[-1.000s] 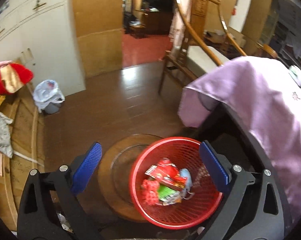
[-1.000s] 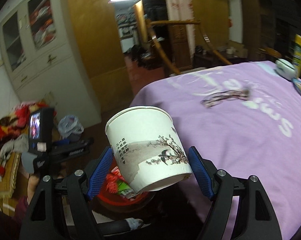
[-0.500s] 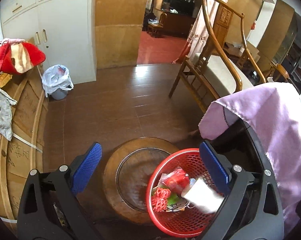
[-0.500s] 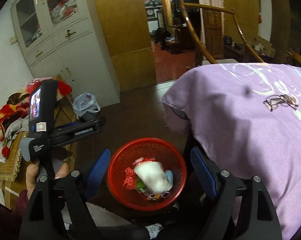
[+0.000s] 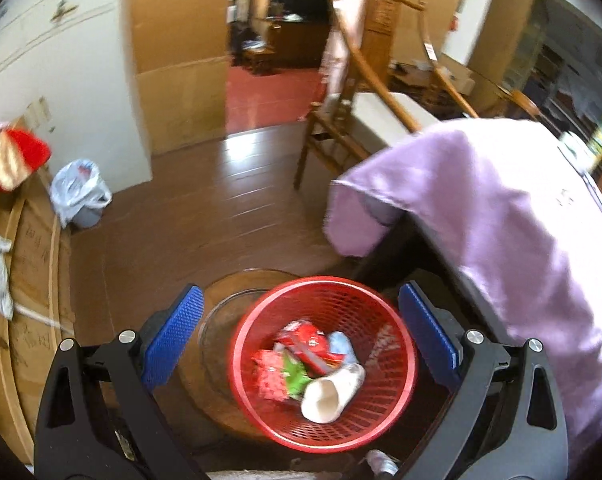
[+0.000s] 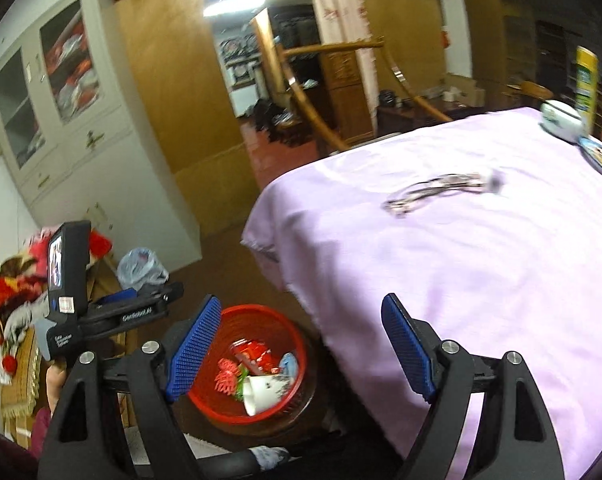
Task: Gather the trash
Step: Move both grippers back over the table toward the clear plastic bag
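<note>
Trash is gathered in the red basket point(image 5: 397, 364) on the floor by the tabletop's point(image 6: 481, 264) near corner; the paper cup point(image 5: 333, 394) lies on its side inside among wrappers point(image 5: 301, 352). Both the right claw point(image 6: 301, 354) and the left claw point(image 5: 301, 334) are spread wide apart, and nothing is held. The next piece is best sought on the tabletop, where only glasses point(image 6: 437, 192), a small bowl point(image 6: 561, 120) and a yellow can point(image 6: 587, 80) at the far edge are seen. The chair point(image 5: 365, 100) crowds the far side.
</note>
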